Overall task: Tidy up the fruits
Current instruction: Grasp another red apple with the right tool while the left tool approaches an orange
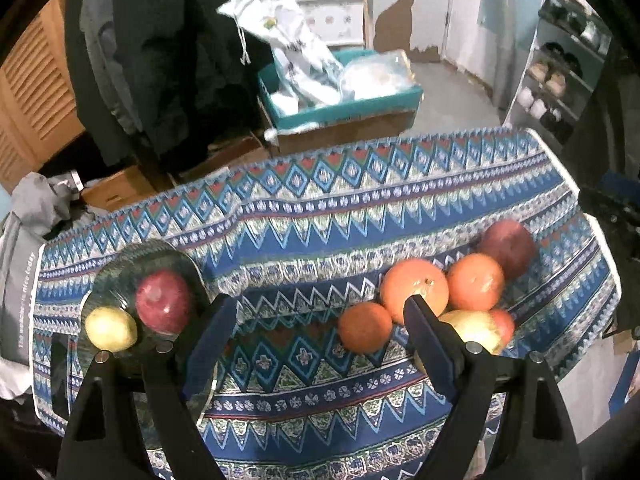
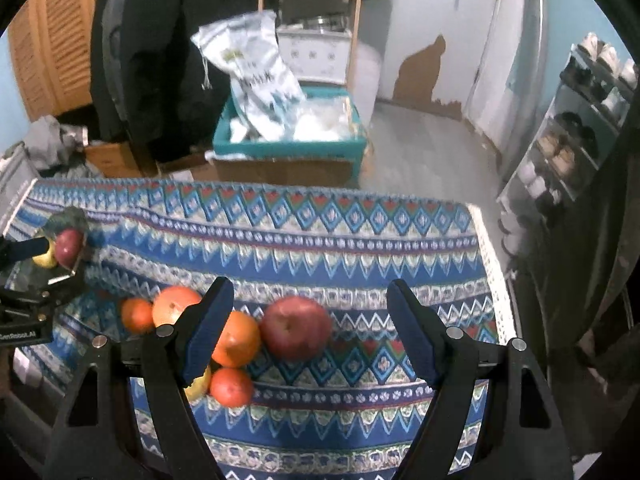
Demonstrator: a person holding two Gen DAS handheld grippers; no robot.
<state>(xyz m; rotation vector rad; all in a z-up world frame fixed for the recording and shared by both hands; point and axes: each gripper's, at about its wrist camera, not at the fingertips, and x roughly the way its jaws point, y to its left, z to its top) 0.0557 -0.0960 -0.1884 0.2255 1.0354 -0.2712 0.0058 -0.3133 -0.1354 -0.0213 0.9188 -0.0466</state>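
Left wrist view: nearest the camera, the left gripper (image 1: pixel 320 316) spreads its two black arms with dark blue padded fingers (image 1: pixel 210 344) wide apart, holding nothing, above a table draped in a blue, white and red zigzag-patterned cloth (image 1: pixel 320 220). Just beyond its left finger sits a round dark glass plate (image 1: pixel 156 254) carrying a dark red apple (image 1: pixel 163 300) and a small yellow-green fruit (image 1: pixel 111 329), the two touching. Around its right finger lies a loose cluster of fruit on the cloth: a small orange (image 1: pixel 365 327) just inside the finger, a large orange (image 1: pixel 414 288) behind the fingertip, a third orange (image 1: pixel 475 282), a yellow-and-red apple (image 1: pixel 478 330) partly hidden by the finger, and a dark red apple (image 1: pixel 508 248) farthest off.

Right wrist view: the right gripper (image 2: pixel 310 308) is likewise wide open and empty. A large red apple (image 2: pixel 297 327) rests on the cloth between its fingers, nearer the left one, touched by neither. Oranges crowd the left finger (one partly hidden behind it). Far to the left, the plate (image 2: pixel 74 216) with its two fruits appears beside the other gripper.
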